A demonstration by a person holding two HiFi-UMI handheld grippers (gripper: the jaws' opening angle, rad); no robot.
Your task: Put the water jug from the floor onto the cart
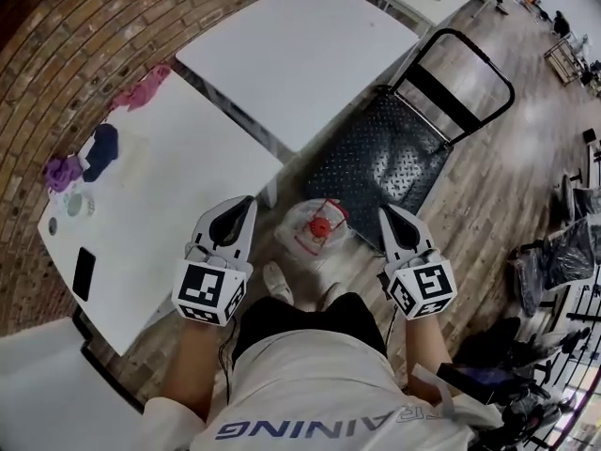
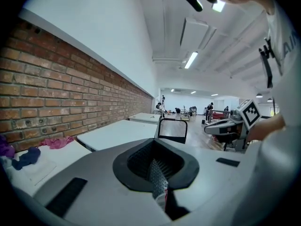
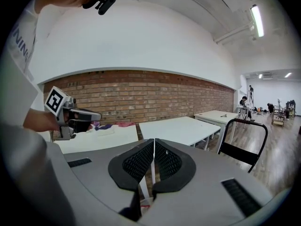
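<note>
The jug (image 1: 317, 225) is on the floor, red cap up. It stands right in front of the person's feet, just beside the near end of the cart (image 1: 385, 158). The cart's black deck is bare, and its handle (image 1: 462, 75) rises at the far end.

The left gripper (image 1: 246, 202) hangs to the left of the jug and clear of it, over the corner of the near table (image 1: 160, 195). From its own camera the left gripper's (image 2: 156, 147) jaws look drawn together, with nothing caught in them. The cart handle (image 2: 172, 128) shows straight ahead of it.

The right gripper (image 1: 385, 210) hangs to the right of the jug, over the near edge of the cart deck, also apart from the jug. In its own view the right gripper (image 3: 154, 142) has its two pads pressed flat against each other, and it holds nothing.

So neither tool is on the jug, which sits between them and a little ahead.

On the near table lie a pink cloth (image 1: 141, 90), a blue one (image 1: 101, 150), a purple one (image 1: 61, 170) and a flat black slab (image 1: 83, 272). A second table (image 1: 291, 54) stands beyond it, along the brick wall (image 1: 56, 36).
</note>
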